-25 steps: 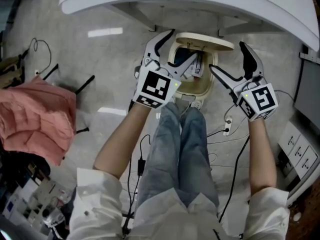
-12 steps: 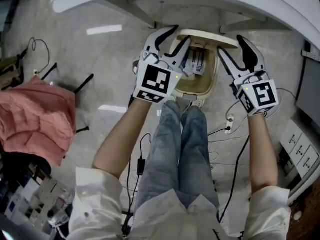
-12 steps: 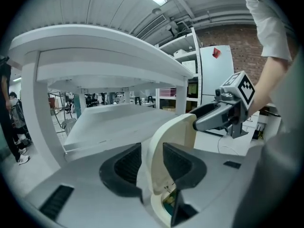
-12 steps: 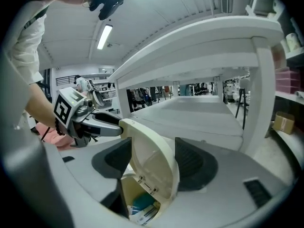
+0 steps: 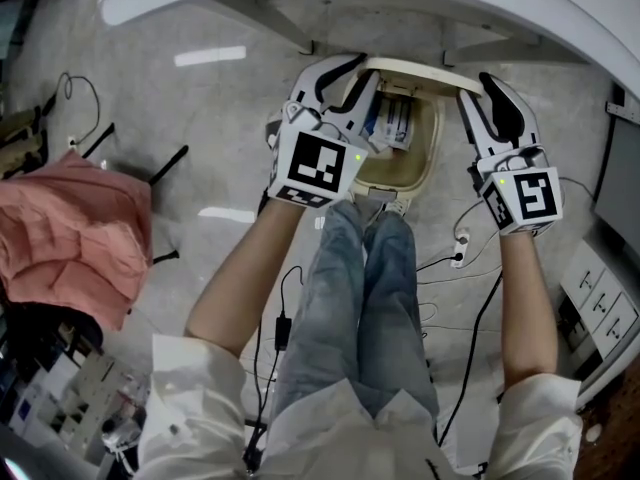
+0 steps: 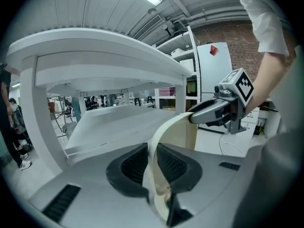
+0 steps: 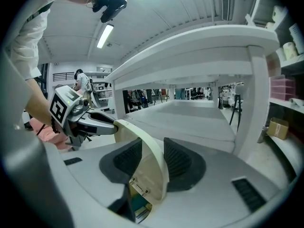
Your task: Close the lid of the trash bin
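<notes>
Our left gripper (image 5: 350,74) and right gripper (image 5: 480,90), jaws just closing in, each pinch one end of the thin cream lid (image 5: 415,68). It stands on edge, long axis left-right, over the trash bin (image 5: 392,181) on the floor (image 5: 180,118).

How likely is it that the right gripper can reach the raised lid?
Yes, likely: the right gripper has just been closing its jaws on the lid, whose edge sits between them; nothing blocks it.

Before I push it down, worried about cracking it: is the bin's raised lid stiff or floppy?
Probably stiff: the lid holds its curved shape standing open. Likely light: its edge looks thin. Its smooth surface may slip.
</notes>
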A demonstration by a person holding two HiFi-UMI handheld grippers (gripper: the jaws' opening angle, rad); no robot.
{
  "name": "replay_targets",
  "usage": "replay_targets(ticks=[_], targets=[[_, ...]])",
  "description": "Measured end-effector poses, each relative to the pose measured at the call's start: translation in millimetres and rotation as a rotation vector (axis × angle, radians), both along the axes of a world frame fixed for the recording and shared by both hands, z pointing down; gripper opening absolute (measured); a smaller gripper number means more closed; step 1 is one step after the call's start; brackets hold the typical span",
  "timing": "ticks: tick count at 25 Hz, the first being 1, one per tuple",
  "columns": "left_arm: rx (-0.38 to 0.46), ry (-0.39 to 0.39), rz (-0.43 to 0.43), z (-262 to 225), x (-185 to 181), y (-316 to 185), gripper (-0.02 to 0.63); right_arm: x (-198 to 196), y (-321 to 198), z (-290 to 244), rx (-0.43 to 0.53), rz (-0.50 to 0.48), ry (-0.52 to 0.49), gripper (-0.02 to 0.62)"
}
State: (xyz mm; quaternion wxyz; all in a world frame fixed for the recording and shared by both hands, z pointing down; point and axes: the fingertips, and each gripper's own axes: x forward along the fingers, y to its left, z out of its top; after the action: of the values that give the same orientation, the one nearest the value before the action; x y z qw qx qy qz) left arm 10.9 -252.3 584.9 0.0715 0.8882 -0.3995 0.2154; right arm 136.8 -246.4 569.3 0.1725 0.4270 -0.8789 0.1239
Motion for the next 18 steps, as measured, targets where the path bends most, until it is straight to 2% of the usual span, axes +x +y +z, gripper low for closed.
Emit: replay_targets(ticks=[4, 18], targets=[[0.011, -0.014, 0.006, -0.4, -0.1, 0.4, 0.072, 0.0, 0.0, 0.2, 0.009, -0.004, 0.018, 0.150], [0.027, -0.058, 0.016, 1.4, -0.8, 4.3, 0.063, 0.7, 6.0, 4.7, 0.042, -0.053, 0.175, 0.103]])
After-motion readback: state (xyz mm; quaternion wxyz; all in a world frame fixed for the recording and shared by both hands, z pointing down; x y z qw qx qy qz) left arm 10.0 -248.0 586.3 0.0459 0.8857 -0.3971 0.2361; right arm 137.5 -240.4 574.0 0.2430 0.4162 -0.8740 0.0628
